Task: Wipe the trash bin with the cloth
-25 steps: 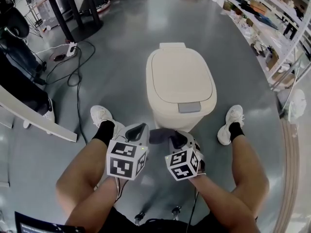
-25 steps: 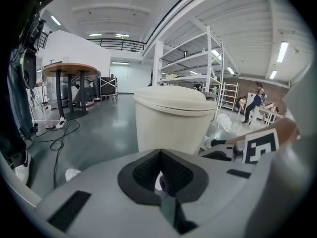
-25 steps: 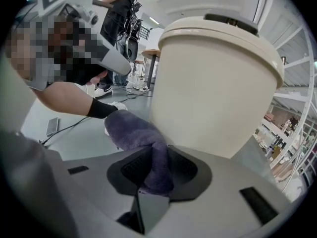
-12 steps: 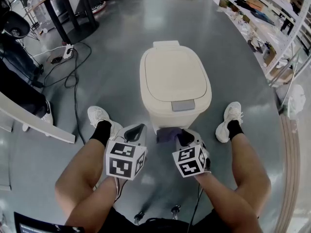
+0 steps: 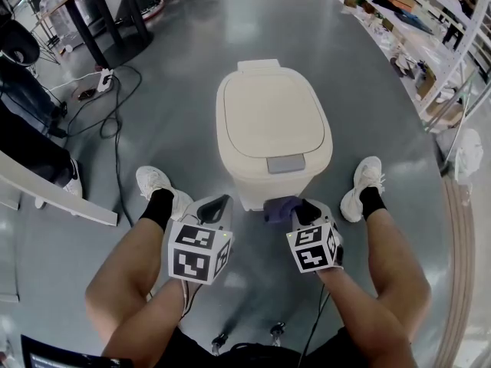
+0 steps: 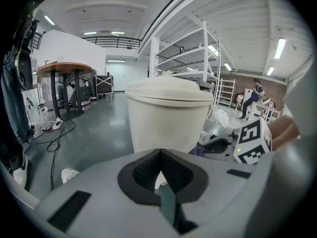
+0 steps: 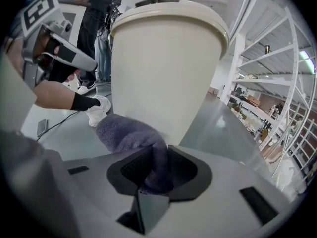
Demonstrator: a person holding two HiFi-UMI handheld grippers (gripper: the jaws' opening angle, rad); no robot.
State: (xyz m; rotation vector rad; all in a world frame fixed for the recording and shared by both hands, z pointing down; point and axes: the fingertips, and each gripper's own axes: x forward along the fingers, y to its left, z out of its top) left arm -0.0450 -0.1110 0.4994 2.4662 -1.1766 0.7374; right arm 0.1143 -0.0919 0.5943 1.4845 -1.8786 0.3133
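A cream trash bin with a closed lid and a grey front latch stands on the grey floor between the person's feet. My right gripper is shut on a purple cloth, which is pressed against the bin's lower front wall. In the right gripper view the cloth bunches out of the jaws against the bin. My left gripper hangs shut and empty just left of the bin's base; the bin fills its view ahead.
Black cables trail over the floor at the left, beside table legs. Shelving racks line the right side. The person's white shoes flank the bin, and a white board edge lies at the left.
The right gripper has moved forward and to the right with the cloth, reaching the bin's lower front. The left gripper has stayed where it was.
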